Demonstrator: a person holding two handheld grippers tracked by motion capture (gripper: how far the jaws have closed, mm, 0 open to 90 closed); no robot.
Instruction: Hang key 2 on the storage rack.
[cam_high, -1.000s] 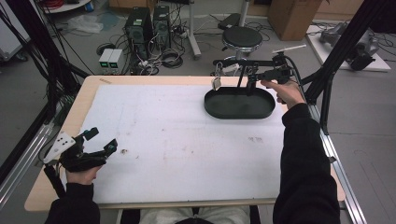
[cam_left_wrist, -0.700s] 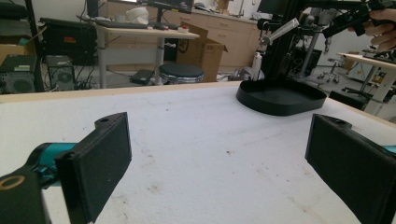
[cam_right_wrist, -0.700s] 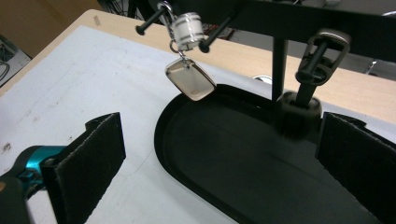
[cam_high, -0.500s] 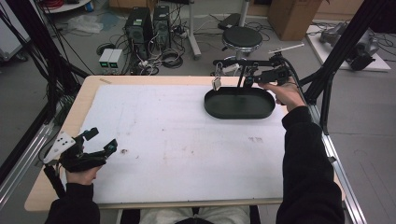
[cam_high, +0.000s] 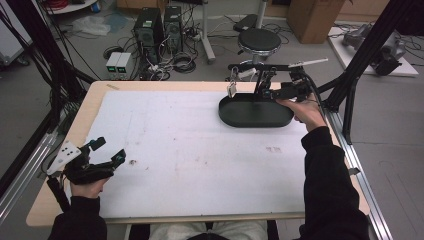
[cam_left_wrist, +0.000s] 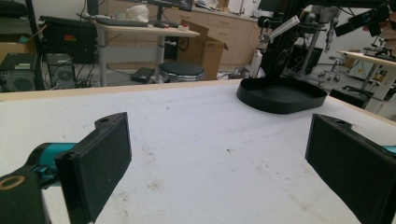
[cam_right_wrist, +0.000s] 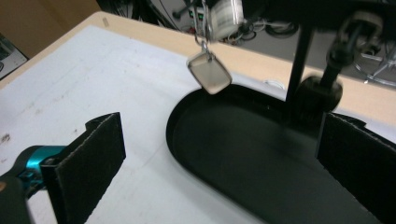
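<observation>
My right gripper (cam_high: 272, 92) hangs at the far right of the table, over the right end of the black tray (cam_high: 255, 114), and my right hand (cam_high: 305, 111) covers most of its body in the high view, so its jaws are hard to pick out there. In the right gripper view the jaws stand wide apart with nothing between them; the right one is cut off by the frame edge. Between them I see the tray's dark oval floor (cam_right_wrist: 261, 158), its near end running out of the frame. A thin black post (cam_right_wrist: 299, 60) rises from the tray's far side, with a blurred black knob (cam_right_wrist: 317, 93) beside it. A small metal tag (cam_right_wrist: 210, 72) hangs on a clip above the tray's far left rim; what it hangs from is blurred and cropped at the top. I cannot tell whether the tag touches the rim.

My left gripper (cam_high: 109, 150) rests at the near left corner of the white table cover (cam_high: 190, 150), well apart from the tray. Its jaws also stand wide with bare cover between them in the left gripper view, the right jaw again clipped by the frame. From there the tray (cam_left_wrist: 280, 95) lies far off to the right, and the stand above it merges with the dark clutter behind.
</observation>
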